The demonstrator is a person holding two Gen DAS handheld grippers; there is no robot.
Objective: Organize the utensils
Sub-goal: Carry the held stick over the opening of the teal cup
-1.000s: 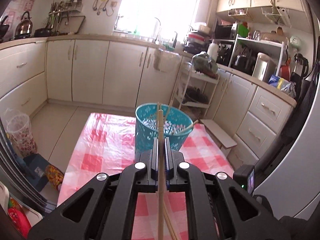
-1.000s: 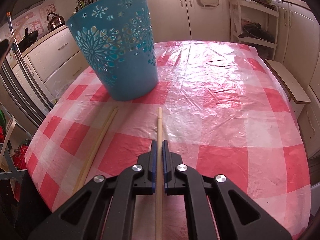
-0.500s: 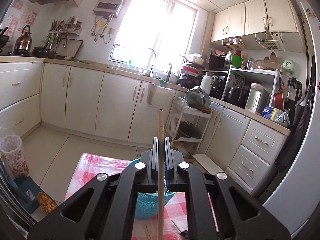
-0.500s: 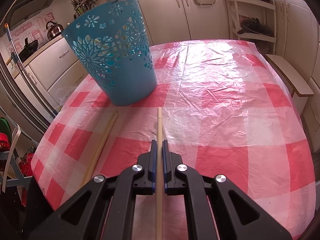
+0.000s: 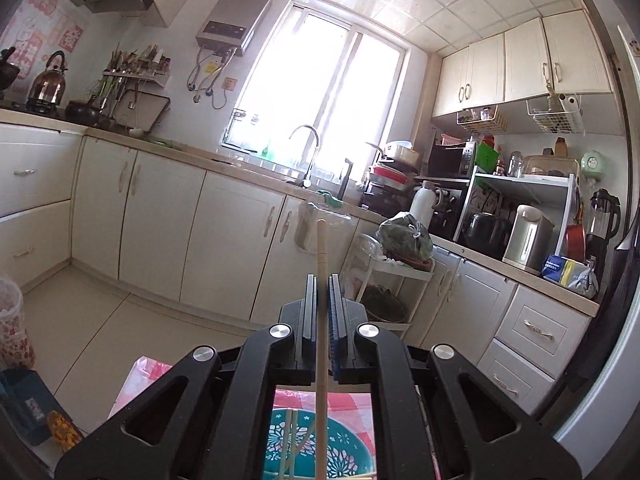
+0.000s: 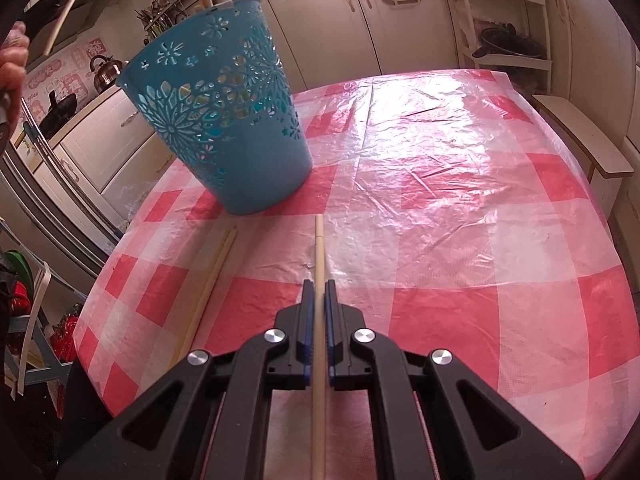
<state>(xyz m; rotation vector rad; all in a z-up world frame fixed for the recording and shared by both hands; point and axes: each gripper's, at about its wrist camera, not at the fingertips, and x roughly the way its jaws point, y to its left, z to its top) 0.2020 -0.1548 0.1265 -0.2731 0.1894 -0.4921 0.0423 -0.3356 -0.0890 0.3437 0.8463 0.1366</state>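
Observation:
My left gripper [image 5: 321,280] is shut on a wooden chopstick [image 5: 321,248] and holds it tilted up, high above the teal perforated basket [image 5: 344,452], which has several chopsticks inside. My right gripper [image 6: 319,285] is shut on another wooden chopstick [image 6: 319,248] low over the red-and-white checked tablecloth [image 6: 460,208]. The basket [image 6: 224,120] stands ahead and to the left of it. A pair of loose chopsticks [image 6: 212,280] lies on the cloth to the left of the right gripper.
Kitchen cabinets, a sink and a cluttered counter [image 5: 480,216] ring the table. A white shelf cart [image 6: 504,24] and a wooden bench [image 6: 580,136] stand beyond the table's right side. A fridge side [image 6: 52,200] is at left.
My left gripper has risen and tilted up with its chopstick, so the basket dropped to the bottom of its view. My right gripper pulled back slightly with its chopstick.

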